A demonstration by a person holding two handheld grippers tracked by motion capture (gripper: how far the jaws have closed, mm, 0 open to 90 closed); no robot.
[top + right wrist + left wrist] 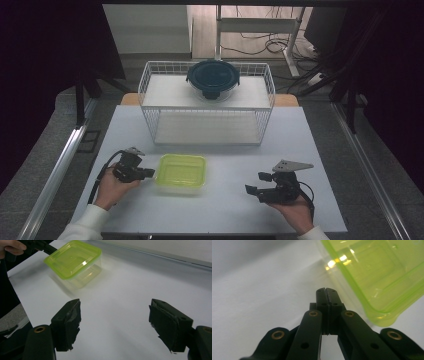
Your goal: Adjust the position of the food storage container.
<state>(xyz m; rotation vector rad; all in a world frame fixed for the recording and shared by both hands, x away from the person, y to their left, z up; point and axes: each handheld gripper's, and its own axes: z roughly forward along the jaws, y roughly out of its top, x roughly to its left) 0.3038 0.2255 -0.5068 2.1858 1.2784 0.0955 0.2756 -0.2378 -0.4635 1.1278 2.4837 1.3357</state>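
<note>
A clear square container with a yellow-green lid (181, 171) (379, 277) (73, 261) rests on the white table (225, 145), left of centre near the front. My left gripper (150, 173) (327, 290) lies just to its left with its jaws pressed together, nothing between them, the tips close beside the container's wall. My right gripper (256, 184) (113, 322) sits near the front right, jaws wide apart and empty, pointing left toward the container. A round glass container with a dark blue lid (213, 80) stands on top of the white wire rack (207, 102).
The wire rack spans the back half of the table, with an open shelf space beneath its top. The table's edges drop to grey floor on both sides. Cables and a metal frame (260, 30) lie beyond the rack.
</note>
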